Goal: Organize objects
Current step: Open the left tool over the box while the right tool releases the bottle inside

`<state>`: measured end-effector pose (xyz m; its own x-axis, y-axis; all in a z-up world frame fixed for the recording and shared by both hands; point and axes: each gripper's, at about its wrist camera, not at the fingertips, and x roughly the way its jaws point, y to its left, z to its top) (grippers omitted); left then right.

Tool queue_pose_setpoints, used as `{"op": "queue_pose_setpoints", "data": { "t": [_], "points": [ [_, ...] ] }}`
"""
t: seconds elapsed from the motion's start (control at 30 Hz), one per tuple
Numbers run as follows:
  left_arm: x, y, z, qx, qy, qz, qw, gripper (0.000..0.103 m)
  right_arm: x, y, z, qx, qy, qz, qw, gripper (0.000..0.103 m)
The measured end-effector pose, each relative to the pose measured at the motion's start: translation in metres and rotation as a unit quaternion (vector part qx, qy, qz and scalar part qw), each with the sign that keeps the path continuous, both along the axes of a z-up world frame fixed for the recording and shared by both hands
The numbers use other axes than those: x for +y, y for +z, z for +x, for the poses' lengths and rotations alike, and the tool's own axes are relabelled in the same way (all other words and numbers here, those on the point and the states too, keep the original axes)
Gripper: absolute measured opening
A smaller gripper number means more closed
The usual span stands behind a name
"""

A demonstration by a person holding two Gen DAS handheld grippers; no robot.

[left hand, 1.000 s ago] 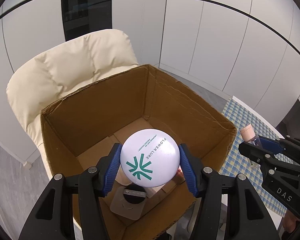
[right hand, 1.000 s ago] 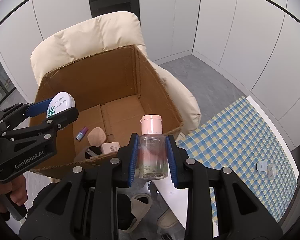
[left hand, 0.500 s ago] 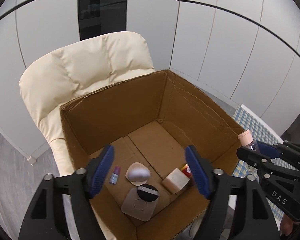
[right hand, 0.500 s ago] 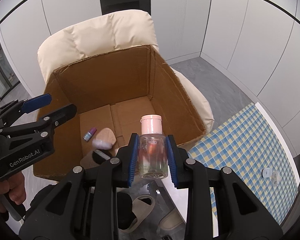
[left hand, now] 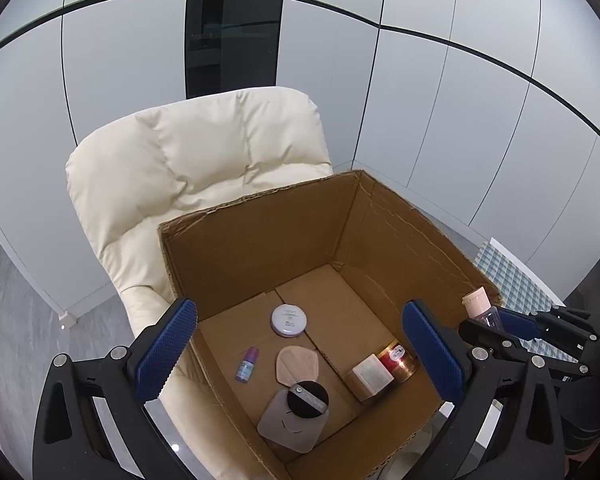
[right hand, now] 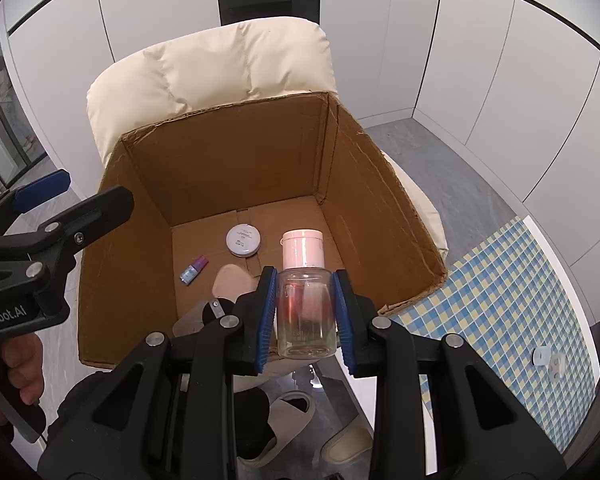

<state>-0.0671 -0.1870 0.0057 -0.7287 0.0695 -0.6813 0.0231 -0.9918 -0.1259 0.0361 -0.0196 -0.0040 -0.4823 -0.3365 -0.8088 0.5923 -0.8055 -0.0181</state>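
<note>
The white round compact [left hand: 288, 320] that the left gripper [left hand: 300, 354] held a second ago now lies flat on the floor of the cardboard box [left hand: 260, 240], and that gripper's blue pads [left hand: 166, 354] stand wide apart with nothing between them, above the box's near-left rim. Ahead of and below the left gripper, the compact sits near the middle of the box floor with bare cardboard behind it up to the back wall. Nearer the gripper lie a small purple-capped vial [left hand: 247, 364], a tan sponge [left hand: 297, 365], a grey pouch [left hand: 292, 420] with a black puff [left hand: 308, 397] on it, and, toward its right pad, a small carton [left hand: 370, 374] just beside a red jar [left hand: 396, 358]. The right gripper [right hand: 306, 312] is clamped on a clear bottle [right hand: 306, 316] with a pink cap, held upright above the box's near rim; the far right corner of the floor beyond it is open. The box rests on a cream chair [right hand: 220, 76], its right wall edge running alongside a blue checked cloth [right hand: 512, 288] to the right gripper's right.
</note>
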Motion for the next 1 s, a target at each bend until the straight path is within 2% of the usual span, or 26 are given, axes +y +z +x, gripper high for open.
{"op": "queue_pose_setpoints", "data": {
  "t": [0.6, 0.87, 0.9, 0.93, 1.0],
  "points": [
    [-0.017, 0.001, 0.011, 0.002, 0.025, -0.002, 0.9997, 0.102, -0.02, -0.006, 0.004, -0.004, 0.017, 0.001, 1.0, 0.029],
    [-0.014, -0.001, 0.009, -0.001, 0.023, -0.008, 0.9997, 0.102, -0.019, -0.009, -0.001, -0.004, 0.007, 0.001, 1.0, 0.03],
    [-0.013, -0.001, 0.009, -0.001, 0.022, -0.01, 0.9997, 0.102, -0.018, -0.009, -0.002, -0.003, 0.005, 0.002, 1.0, 0.033],
    [-0.013, -0.001, 0.009, -0.001, 0.022, -0.011, 0.9997, 0.102, -0.018, -0.009, -0.003, -0.003, 0.004, 0.002, 1.0, 0.044],
    [-0.012, -0.001, 0.009, -0.001, 0.021, -0.011, 0.9997, 0.102, -0.016, -0.008, -0.004, -0.003, 0.0, -0.005, 1.0, 0.055]
  ]
}}
